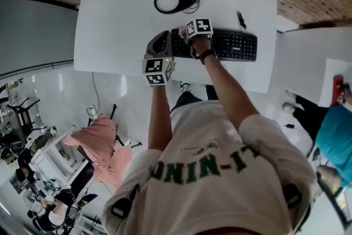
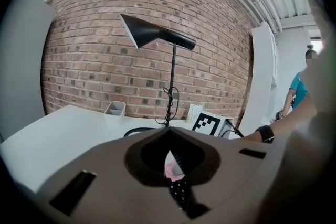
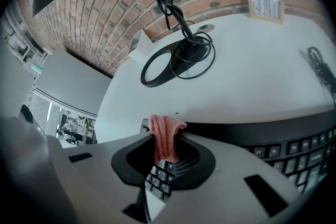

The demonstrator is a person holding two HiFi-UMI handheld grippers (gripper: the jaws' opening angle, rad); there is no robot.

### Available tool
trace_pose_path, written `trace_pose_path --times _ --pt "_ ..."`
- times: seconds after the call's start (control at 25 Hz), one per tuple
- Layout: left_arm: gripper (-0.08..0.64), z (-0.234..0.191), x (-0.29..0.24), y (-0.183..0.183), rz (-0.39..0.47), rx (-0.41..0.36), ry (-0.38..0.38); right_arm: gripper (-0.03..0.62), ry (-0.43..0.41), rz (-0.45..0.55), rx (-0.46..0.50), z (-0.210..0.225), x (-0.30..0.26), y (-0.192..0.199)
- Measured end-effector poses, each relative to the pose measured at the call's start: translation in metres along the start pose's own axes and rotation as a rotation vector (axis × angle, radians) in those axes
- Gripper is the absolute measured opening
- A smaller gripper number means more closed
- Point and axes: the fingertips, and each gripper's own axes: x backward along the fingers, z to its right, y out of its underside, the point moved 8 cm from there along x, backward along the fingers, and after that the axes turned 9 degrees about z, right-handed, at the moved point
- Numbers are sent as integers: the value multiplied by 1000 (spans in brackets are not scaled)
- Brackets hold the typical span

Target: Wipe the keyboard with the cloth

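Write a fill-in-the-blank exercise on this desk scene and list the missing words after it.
1. The right gripper is shut on a pink ____.
2. The keyboard beneath that gripper is ____ in colour.
3. The lamp stands on the white table in front of a ____ wall.
Missing words: cloth; black; brick.

Head view is looking steeply down on the bench (image 1: 110,36). Left gripper view is facing level toward the brick wall (image 2: 105,60); right gripper view is sitting close over the keyboard (image 3: 299,147). All are sharing the lamp (image 2: 157,35).
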Motion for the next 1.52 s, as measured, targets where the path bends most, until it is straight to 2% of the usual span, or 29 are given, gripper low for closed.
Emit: trace_pose_path --times 0.84,1.52 --pt "-8 60 -34 3 35 0 36 51 66 12 -5 79 50 0" --pt "-8 117 -67 12 11 -19 151 50 126 64 -41 151 102 12"
